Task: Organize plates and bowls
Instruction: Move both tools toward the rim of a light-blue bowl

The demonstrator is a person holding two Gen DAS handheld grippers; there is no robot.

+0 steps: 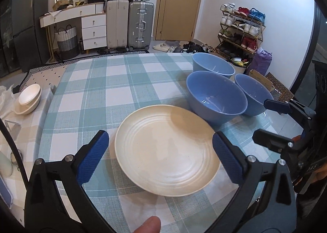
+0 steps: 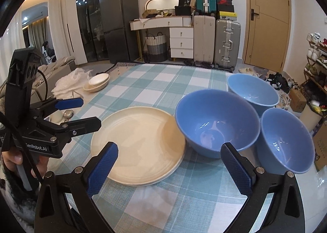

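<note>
A cream ribbed plate (image 1: pixel 167 149) (image 2: pixel 139 145) lies on the checked tablecloth (image 1: pixel 98 93); in the right wrist view a second rim shows under it. Three blue bowls stand upright to its right: a near one (image 1: pixel 216 98) (image 2: pixel 216 122), a far one (image 1: pixel 212 65) (image 2: pixel 253 91) and a right one (image 1: pixel 253 93) (image 2: pixel 286 141). My left gripper (image 1: pixel 159 139) (image 2: pixel 90 112) hovers open above the plate, its pads clear of it. My right gripper (image 2: pixel 169 147) (image 1: pixel 263 122) hangs open above the gap between plate and near bowl, holding nothing.
Stacked small cream bowls (image 1: pixel 28 98) (image 2: pixel 98 82) sit at the table's left side beside a white plastic bag (image 2: pixel 67 83). A metal spoon (image 2: pixel 68 113) lies near the left edge. Suitcases, drawers and a shoe rack stand beyond the table's far edge.
</note>
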